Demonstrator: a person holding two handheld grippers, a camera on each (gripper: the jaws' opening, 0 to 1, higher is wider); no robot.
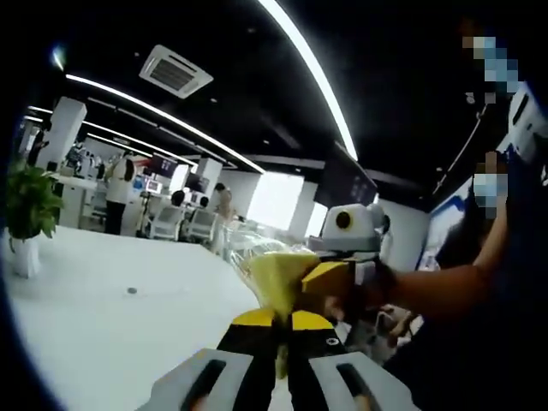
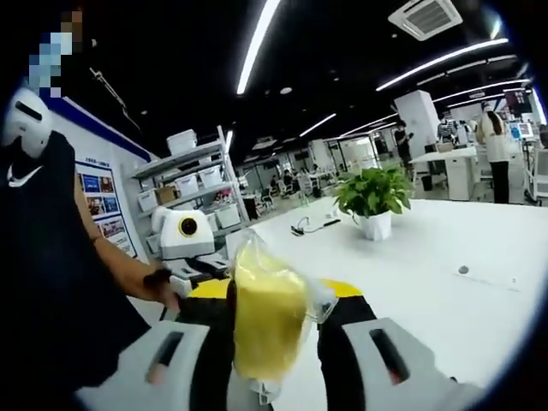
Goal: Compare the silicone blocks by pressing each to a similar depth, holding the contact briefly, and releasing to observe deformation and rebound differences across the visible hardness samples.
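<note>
A: Right gripper view first: the right gripper point(image 2: 267, 342) pinches a yellow block in a clear bag point(image 2: 268, 321) between its jaws, held up above the white table point(image 2: 445, 282).

B: And the left gripper point(image 1: 281, 334)?

A: Left gripper view has its jaws pressed nearly together on the lower edge of the same bag. The other gripper grips the bag from the far side, so both hold it at once, off the table.

B: So how far along is the task?

A: Early, I'd judge. One sample is bagged and in the air; no block lies on the table ready for pressing, and I can't see other hardness samples. Near the bag on the table stand only a potted plant point(image 2: 373, 199) and a small dark dot point(image 2: 462, 270).

B: What's left?

A: Probably unbagging, setting it down, then every press, hold and release.
</note>
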